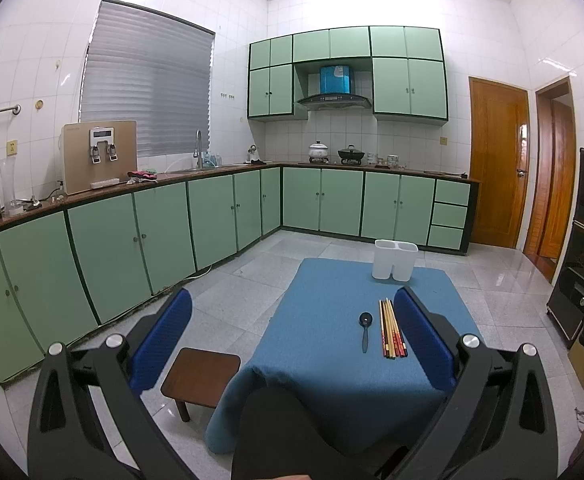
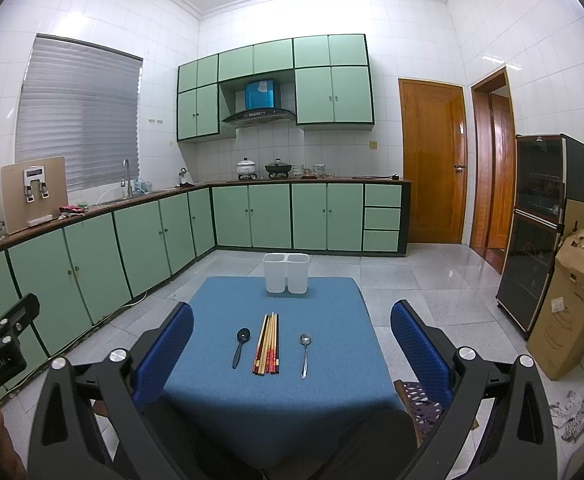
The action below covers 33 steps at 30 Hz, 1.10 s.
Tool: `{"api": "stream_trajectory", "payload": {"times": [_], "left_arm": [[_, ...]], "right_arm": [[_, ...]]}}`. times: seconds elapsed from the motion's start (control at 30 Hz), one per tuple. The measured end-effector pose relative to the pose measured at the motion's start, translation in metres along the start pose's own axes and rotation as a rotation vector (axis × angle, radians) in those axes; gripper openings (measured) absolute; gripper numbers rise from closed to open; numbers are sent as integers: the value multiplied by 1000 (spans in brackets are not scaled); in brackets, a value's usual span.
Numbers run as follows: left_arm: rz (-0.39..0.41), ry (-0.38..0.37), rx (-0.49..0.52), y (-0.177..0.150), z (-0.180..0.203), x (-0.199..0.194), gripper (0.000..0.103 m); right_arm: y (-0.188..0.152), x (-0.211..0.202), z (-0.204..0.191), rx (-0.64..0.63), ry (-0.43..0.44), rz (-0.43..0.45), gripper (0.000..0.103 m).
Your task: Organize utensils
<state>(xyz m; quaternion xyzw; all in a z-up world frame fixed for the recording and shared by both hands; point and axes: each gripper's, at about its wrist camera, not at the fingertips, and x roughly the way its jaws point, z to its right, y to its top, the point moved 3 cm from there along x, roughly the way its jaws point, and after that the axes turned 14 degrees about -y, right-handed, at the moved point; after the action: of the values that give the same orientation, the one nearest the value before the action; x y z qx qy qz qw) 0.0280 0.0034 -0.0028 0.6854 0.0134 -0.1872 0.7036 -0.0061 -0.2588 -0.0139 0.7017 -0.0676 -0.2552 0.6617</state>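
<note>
- Room: tiled kitchen, green cabinets along two walls, wooden doors at the right; before me a low desk under a blue cloth.
- Holder: white, two compartments, upright at the far edge of the desk, both compartments showing nothing inside from here. Judged light plastic, apt to slide or tip if nudged.
- Chopsticks: a loose bundle lying flat mid-desk, red and dark ends toward me. Judged light, stiff and thin, prone to roll and scatter; best pinched across the bundle near its middle.
- Black spoon: just left of the chopsticks, bowl away from me. Judged light plastic; take it across the handle.
- Metal spoon: just right of the chopsticks, apart from them. Judged smooth and slippery, lying low on the cloth; grip the handle mid-length, squarely.
- My right claw: fingers wide apart, holding nothing, held back above the near edge of the desk.
- My left claw: likewise spread and empty, off the desk's left side.
- Judgement: nothing sorted yet.
</note>
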Motion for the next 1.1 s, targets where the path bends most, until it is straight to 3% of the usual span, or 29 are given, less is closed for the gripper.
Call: {"api": "stream_trajectory", "payload": {"times": [1.1], "left_arm": [[-2,-1,-8,-9,3,5,98]], "right_arm": [[-2,0,0,-1,0,-4,97]]}}
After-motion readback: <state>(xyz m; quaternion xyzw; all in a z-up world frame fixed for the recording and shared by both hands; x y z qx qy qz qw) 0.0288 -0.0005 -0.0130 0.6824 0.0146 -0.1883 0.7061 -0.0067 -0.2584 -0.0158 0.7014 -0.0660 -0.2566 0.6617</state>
